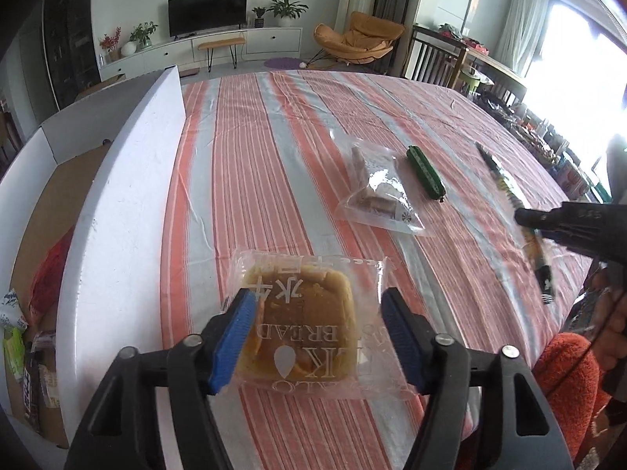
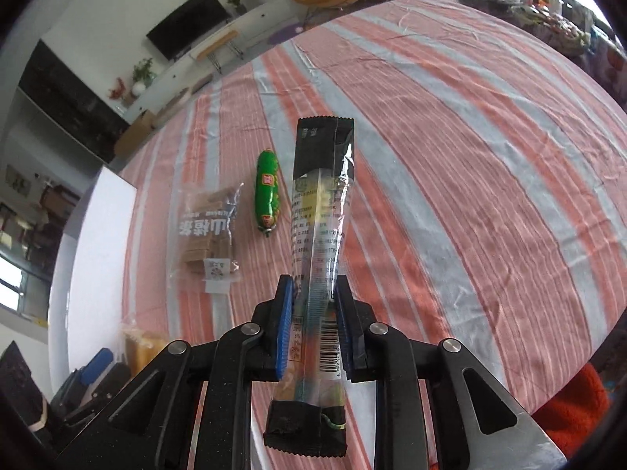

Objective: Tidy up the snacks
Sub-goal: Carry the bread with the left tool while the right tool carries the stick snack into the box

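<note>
A clear-wrapped bread packet (image 1: 309,321) lies between the blue pads of my left gripper (image 1: 317,333). Both pads press on its sides, just right of the white box wall (image 1: 117,203). My right gripper (image 2: 311,286) is shut on a long stick snack (image 2: 321,211) with black ends and a clear middle, held above the striped cloth. From the left wrist view, that right gripper (image 1: 527,217) comes in from the right edge with the stick snack (image 1: 497,172) slanting through it. A clear bag of brown slices (image 1: 382,192) (image 2: 209,235) and a green sausage (image 1: 425,172) (image 2: 267,196) lie mid-table.
The white box stands along the table's left side, with several snack packets (image 1: 15,333) on its cardboard floor. The white box wall (image 2: 98,235) also shows in the right wrist view. A person's orange sleeve (image 1: 564,368) is at the near right edge. Clutter lines the far right.
</note>
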{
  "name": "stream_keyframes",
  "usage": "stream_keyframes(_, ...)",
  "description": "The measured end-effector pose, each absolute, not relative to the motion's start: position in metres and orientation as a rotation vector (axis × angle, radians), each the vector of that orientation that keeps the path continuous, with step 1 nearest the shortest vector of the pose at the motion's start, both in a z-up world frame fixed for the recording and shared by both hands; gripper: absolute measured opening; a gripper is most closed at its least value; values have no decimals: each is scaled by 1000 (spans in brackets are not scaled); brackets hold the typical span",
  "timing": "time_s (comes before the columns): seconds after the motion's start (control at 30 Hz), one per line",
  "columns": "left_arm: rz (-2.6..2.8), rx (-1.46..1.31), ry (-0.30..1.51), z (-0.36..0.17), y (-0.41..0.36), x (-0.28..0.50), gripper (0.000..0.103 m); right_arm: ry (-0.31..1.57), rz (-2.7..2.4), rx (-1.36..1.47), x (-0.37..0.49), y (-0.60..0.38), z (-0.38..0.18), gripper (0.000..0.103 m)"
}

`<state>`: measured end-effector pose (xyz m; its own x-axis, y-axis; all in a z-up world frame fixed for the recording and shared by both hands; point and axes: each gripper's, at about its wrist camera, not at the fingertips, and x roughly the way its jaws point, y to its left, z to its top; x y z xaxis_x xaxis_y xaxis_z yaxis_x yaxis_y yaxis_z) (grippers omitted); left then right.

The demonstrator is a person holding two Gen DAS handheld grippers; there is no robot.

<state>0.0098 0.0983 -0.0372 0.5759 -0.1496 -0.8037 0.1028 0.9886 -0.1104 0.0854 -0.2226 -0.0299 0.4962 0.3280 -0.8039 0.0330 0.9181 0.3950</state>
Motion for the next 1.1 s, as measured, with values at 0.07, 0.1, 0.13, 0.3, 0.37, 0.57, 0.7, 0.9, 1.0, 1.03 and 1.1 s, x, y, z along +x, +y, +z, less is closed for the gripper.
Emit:
stream_keyframes(0.07,-152,-10,970,-44,95,13,87,1038,197,385,82,-218,-26,21)
stream_keyframes(0.1,-154,8,980,-48,93,14,87,1039,205,390,80,-214,-27,21)
stream_keyframes(0.13,-152,28,992,-52,92,16,89,1044,214,396,80,-213,-28,21)
stream_keyframes(0.3,-148,53,1037,-68,88,25,99,1064,265,393,72,-195,-34,21)
stream_keyframes(0.37,-141,53,1056,-73,87,29,100,1062,283,392,69,-189,-32,21)
stream_keyframes(0.57,-146,5,1023,-67,92,30,77,1026,326,400,62,-182,-14,21)
stream_keyframes(0.7,-173,-87,965,-37,101,19,75,992,361,422,58,-173,8,21)
stream_keyframes(0.9,-203,-207,778,55,144,-16,76,912,522,409,53,-116,67,21)
stream_keyframes(1.0,-106,-216,702,87,189,-35,77,875,643,378,49,-68,99,21)
stream_keyframes(1.03,-61,-213,689,92,205,-41,77,871,687,363,48,-48,108,21)
stream_keyframes(1.1,48,-207,676,99,240,-51,77,874,775,323,45,-6,120,21)
